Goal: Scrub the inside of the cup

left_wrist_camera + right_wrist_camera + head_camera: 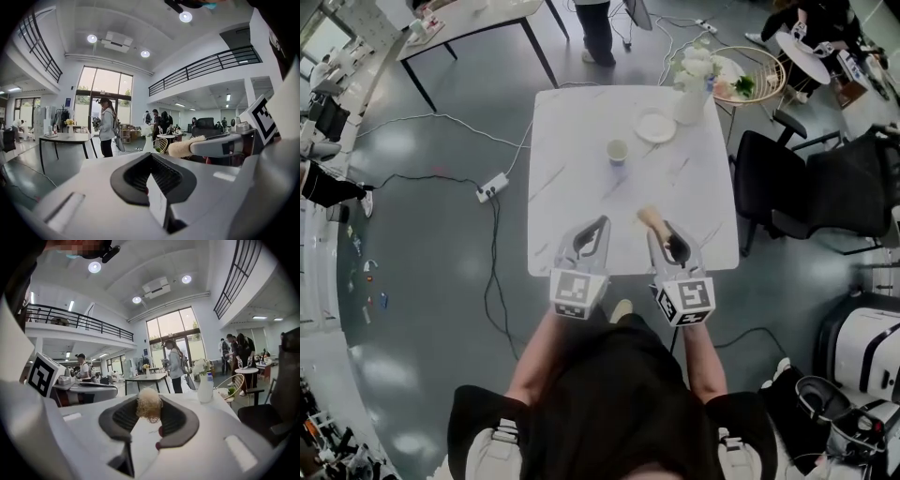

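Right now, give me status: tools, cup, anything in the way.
Left tool shut, empty. Right tool shut on brush. Cup upright on table, ahead of both tools, not reached. Nothing between; plate and vase beyond it.

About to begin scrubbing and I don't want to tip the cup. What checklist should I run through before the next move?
1. Scrubber held by right gripper: ok, jaws closed on it.
2. Left gripper open for a grasp: not ok, jaws shut, empty.
3. Cup upright on the table: ok.
4. Grippers at the Cup: not ok, both are over the table's near edge, apart from it.
5. Cup's inside: cannot tell, too small.
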